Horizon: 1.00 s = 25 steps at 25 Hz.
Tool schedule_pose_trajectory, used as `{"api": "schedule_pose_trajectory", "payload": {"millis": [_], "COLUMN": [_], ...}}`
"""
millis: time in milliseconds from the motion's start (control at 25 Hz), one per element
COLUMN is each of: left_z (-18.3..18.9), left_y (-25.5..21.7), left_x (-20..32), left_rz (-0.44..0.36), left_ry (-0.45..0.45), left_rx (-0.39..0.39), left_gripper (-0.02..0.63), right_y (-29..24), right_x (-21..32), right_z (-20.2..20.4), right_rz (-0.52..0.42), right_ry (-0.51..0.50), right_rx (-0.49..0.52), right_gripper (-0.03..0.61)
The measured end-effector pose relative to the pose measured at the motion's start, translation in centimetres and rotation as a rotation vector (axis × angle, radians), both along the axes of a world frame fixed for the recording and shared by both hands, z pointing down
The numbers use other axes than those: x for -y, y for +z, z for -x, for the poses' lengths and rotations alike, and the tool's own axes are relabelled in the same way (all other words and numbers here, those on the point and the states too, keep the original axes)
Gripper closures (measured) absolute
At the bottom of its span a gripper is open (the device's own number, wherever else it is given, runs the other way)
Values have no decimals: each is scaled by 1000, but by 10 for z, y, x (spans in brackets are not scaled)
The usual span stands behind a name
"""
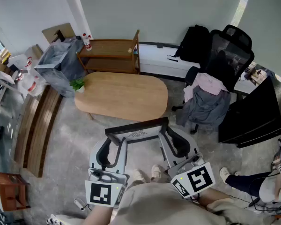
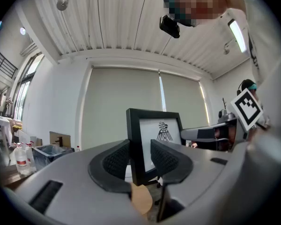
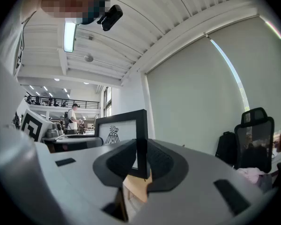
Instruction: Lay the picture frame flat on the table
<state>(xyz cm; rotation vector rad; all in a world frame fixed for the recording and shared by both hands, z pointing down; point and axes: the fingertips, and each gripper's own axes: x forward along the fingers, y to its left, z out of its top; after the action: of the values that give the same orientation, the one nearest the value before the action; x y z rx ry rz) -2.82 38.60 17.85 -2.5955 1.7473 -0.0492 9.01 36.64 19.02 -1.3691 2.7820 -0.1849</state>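
Observation:
A black picture frame [image 1: 138,129] with a white print and a dark emblem is held in the air, short of the oval wooden table [image 1: 122,95]. My left gripper [image 1: 116,143] is shut on the frame's left side bar. My right gripper [image 1: 166,137] is shut on its right side bar. In the left gripper view the picture frame [image 2: 155,131] stands upright between the dark pads of the left gripper [image 2: 139,159]. In the right gripper view the picture frame [image 3: 121,128] is seen edge-on, and the right gripper [image 3: 141,161] clamps its bar.
A small green plant [image 1: 77,84] sits on the table's left end. Behind it stand a wooden shelf [image 1: 110,54] and a grey bin [image 1: 61,64]. An office chair [image 1: 215,88] draped with clothes is at the right, and a slatted bench [image 1: 37,125] at the left.

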Motion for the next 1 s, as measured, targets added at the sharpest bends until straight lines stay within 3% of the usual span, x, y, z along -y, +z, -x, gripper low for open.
{"api": "schedule_pose_trajectory", "payload": {"millis": [600,1000], "left_z": [2,-30], "left_y": [20,33], "left_x": [-1,13], "left_rz": [70,63], "left_ry": [-39,-84], "left_rx": [24,38], "left_gripper": [479,479], "right_y": [11,24], "right_x": [5,23], "right_z": [0,-33], "right_rz": [15,14], "right_ry": [-39,-72], "right_rx": [-47,-47], "right_gripper": [526,526]}}
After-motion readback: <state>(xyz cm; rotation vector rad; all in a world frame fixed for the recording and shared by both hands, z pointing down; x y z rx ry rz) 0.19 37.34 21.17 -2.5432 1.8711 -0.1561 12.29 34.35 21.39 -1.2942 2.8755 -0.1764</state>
